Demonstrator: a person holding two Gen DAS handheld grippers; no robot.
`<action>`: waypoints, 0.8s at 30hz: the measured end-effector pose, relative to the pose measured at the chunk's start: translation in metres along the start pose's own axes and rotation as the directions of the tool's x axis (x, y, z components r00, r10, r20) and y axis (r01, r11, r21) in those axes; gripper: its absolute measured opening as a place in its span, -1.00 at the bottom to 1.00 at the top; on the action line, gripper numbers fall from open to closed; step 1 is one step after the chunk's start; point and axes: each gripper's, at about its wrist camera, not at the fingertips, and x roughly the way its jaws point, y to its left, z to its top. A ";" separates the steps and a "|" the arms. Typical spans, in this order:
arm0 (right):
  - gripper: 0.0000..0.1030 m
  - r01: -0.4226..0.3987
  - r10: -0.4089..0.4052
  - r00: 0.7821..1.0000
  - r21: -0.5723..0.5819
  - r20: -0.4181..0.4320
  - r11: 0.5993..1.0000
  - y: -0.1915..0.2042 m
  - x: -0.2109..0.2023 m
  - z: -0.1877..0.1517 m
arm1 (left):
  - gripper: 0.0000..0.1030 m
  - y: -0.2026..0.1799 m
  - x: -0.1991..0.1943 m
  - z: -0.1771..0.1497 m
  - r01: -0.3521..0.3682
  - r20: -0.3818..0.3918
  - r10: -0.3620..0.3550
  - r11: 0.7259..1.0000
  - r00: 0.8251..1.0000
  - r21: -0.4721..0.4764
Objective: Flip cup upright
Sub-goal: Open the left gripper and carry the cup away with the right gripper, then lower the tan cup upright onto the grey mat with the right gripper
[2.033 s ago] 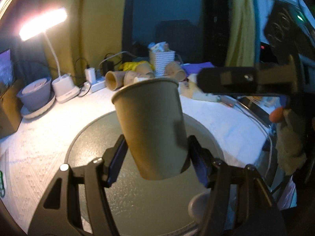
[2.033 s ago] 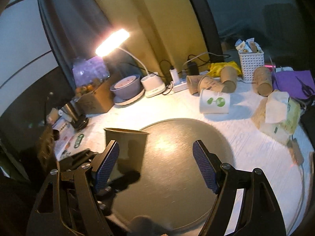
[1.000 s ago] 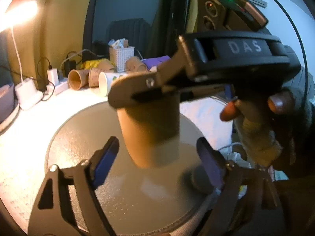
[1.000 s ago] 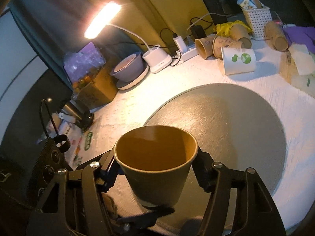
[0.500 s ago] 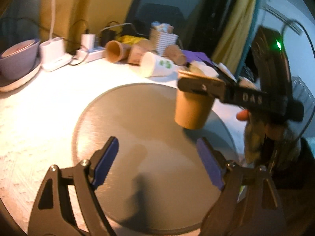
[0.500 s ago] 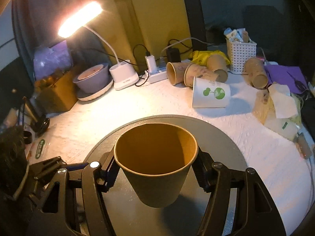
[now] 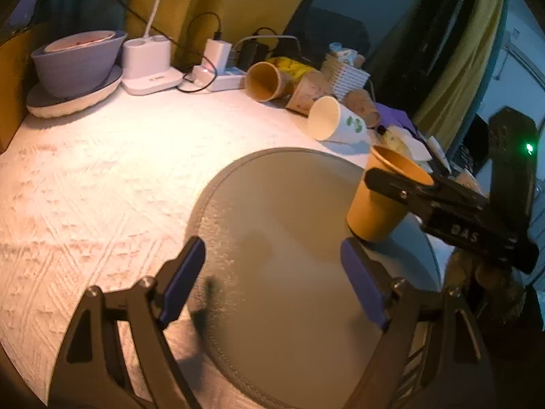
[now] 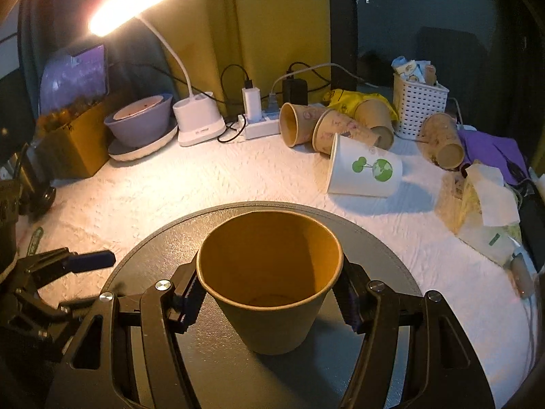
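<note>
The right tool [image 8: 269, 301] is clamped on the brown cup [image 8: 269, 272], mouth up, just above the round mat [image 8: 391, 259]; the left tool [image 7: 272, 272] stands apart, empty, leftward.

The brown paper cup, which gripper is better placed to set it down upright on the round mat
The right gripper: it is shut on the brown paper cup, mouth up, over the round mat. The left gripper is open, holds nothing and sits off to the side.
</note>
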 end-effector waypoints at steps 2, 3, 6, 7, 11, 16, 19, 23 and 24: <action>0.32 -0.009 0.009 1.000 0.000 0.005 1.000 0.000 0.000 -0.001 | 0.61 0.001 0.000 0.001 -0.007 0.000 0.007 1.000 1.000 -0.006; 0.32 -0.010 0.010 1.000 -0.001 0.000 1.000 0.000 0.000 -0.002 | 0.61 0.001 -0.001 0.000 -0.012 0.001 0.012 1.000 1.000 -0.005; 0.32 -0.006 0.005 1.000 -0.017 -0.006 1.000 0.004 -0.001 -0.005 | 0.61 -0.002 -0.004 0.000 -0.017 0.006 0.017 1.000 1.000 0.000; 0.32 -0.004 0.004 1.000 -0.021 -0.006 1.000 0.005 -0.001 -0.006 | 0.61 -0.003 -0.005 -0.001 -0.018 0.007 0.018 1.000 1.000 -0.001; 0.33 0.010 -0.010 1.000 -0.033 -0.009 0.999 0.007 -0.004 -0.009 | 0.61 -0.007 -0.011 0.000 -0.048 0.023 0.048 0.999 0.999 -0.009; 0.49 0.010 -0.010 1.000 -0.041 0.005 0.999 0.008 -0.014 -0.013 | 0.61 -0.012 -0.019 -0.003 -0.069 0.044 0.069 0.998 0.997 -0.008; 0.49 0.015 -0.015 1.000 -0.038 0.012 0.999 0.009 -0.021 -0.017 | 0.61 -0.015 -0.025 -0.006 -0.073 0.059 0.073 0.997 0.996 -0.007; 0.49 0.023 -0.022 1.000 -0.042 0.016 0.999 0.012 -0.032 -0.023 | 0.62 -0.017 -0.037 -0.009 -0.082 0.096 0.084 0.996 0.992 -0.021; 0.49 0.024 -0.023 1.000 -0.041 0.016 0.999 0.013 -0.035 -0.024 | 0.63 -0.018 -0.039 -0.010 -0.087 0.105 0.088 0.996 0.991 -0.017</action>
